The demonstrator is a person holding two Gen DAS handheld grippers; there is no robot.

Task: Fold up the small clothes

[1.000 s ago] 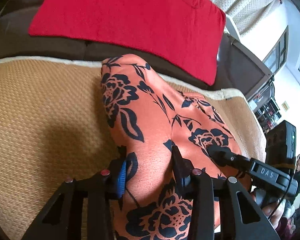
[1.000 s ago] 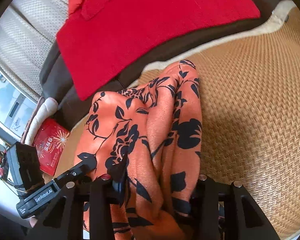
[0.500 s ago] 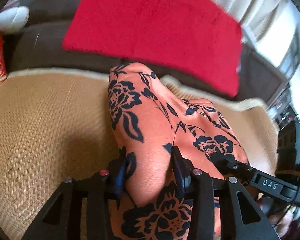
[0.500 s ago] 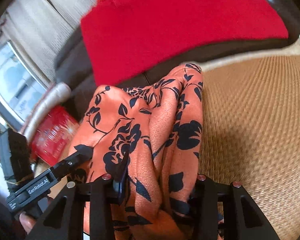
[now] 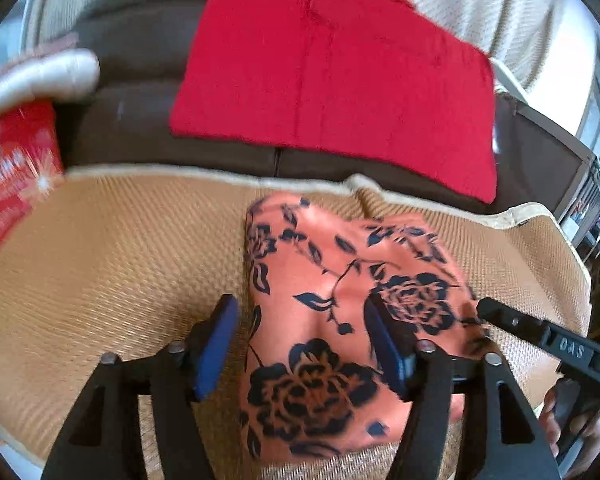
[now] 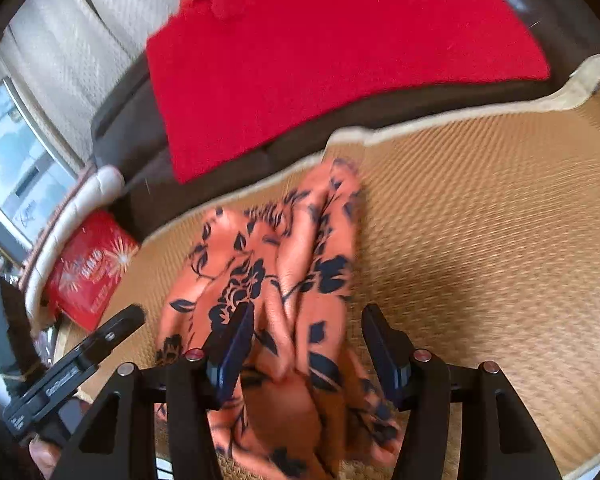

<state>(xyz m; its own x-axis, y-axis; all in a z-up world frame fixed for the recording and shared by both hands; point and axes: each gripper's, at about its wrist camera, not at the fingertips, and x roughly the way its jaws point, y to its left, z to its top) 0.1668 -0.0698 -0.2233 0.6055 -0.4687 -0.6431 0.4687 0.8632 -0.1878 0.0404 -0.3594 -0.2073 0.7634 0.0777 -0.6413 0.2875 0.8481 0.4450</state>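
An orange garment with a black flower print (image 5: 340,320) lies bunched on the woven tan mat (image 5: 120,260). It also shows in the right wrist view (image 6: 284,280). My left gripper (image 5: 304,344) is open, its blue pads on either side of the cloth and apart from it on the left. My right gripper (image 6: 312,344) is open too, straddling the cloth's near folds. Each gripper shows in the other's view: the right one (image 5: 548,340) at the right edge, the left one (image 6: 80,360) at the lower left.
A red cloth (image 5: 340,80) lies spread on the dark brown sofa back (image 5: 140,120) behind the mat. A red printed bag (image 5: 12,172) and a white cushion roll (image 5: 40,80) sit at the left. A window (image 6: 12,168) is on the far side.
Both grippers have opened and let go of the orange garment, which has dropped onto the mat. Both have pulled back and up, so more of the mat and sofa shows.
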